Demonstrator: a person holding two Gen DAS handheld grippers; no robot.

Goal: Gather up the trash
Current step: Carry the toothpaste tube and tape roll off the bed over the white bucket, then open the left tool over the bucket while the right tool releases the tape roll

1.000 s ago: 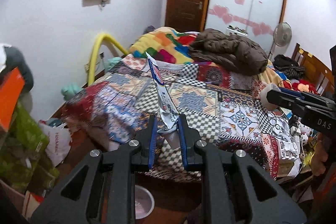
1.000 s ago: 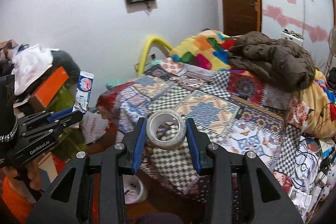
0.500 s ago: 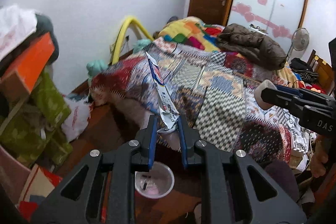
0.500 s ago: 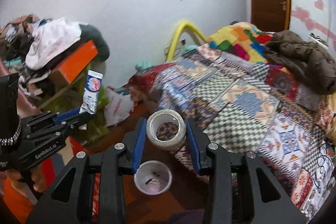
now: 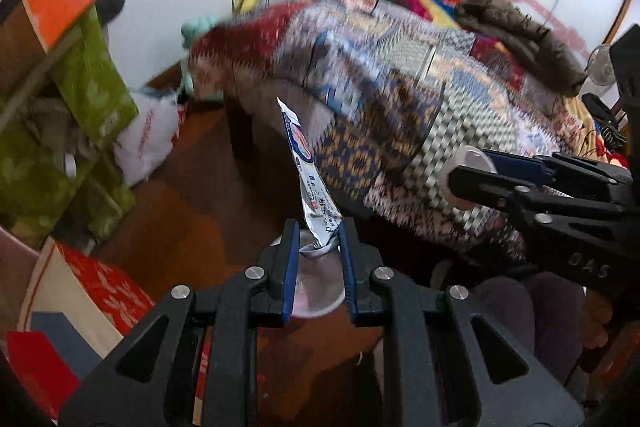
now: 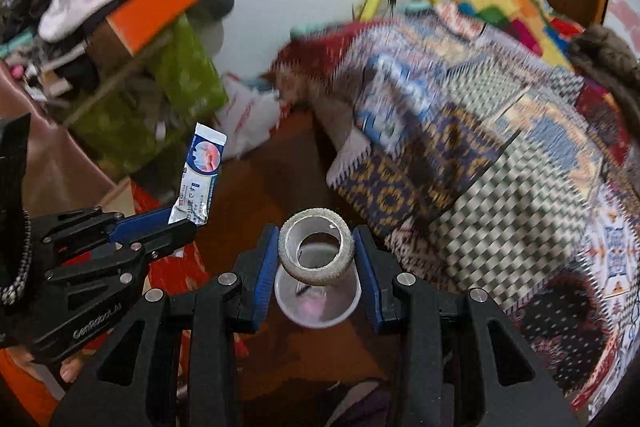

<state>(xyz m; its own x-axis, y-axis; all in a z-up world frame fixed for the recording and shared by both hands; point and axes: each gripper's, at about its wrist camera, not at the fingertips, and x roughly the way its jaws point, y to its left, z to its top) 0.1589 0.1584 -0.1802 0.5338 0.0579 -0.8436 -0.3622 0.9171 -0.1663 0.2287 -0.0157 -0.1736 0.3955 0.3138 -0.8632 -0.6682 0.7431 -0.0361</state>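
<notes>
- Through the left wrist camera, I saw my left gripper (image 5: pixel 319 251) pinching the crumpled bottom end of a small blue and white packet (image 5: pixel 310 183). The packet stuck up and leaned a little to the left.
- Right under those fingers sat a clear plastic cup (image 5: pixel 320 291) on the brown floor (image 5: pixel 188 211). The picture was blurry there, so I think it was a cup, but I could not be sure.
- My right gripper (image 5: pixel 460 173) showed at the right side, near the patchwork blanket (image 5: pixel 400 87) on the bed.
- Through the right wrist camera, my right gripper (image 6: pixel 316 251) squeezed a grey tape roll (image 6: pixel 317 251) between its blue pads (image 6: pixel 265 267). The roll lay tilted, with its hole facing me.
- The cup (image 6: pixel 318 307) sat just below the roll.
- My left gripper (image 6: pixel 180 227) was at the left, holding the packet (image 6: pixel 199 175) up near the green boxes (image 6: pixel 176 79).
</notes>
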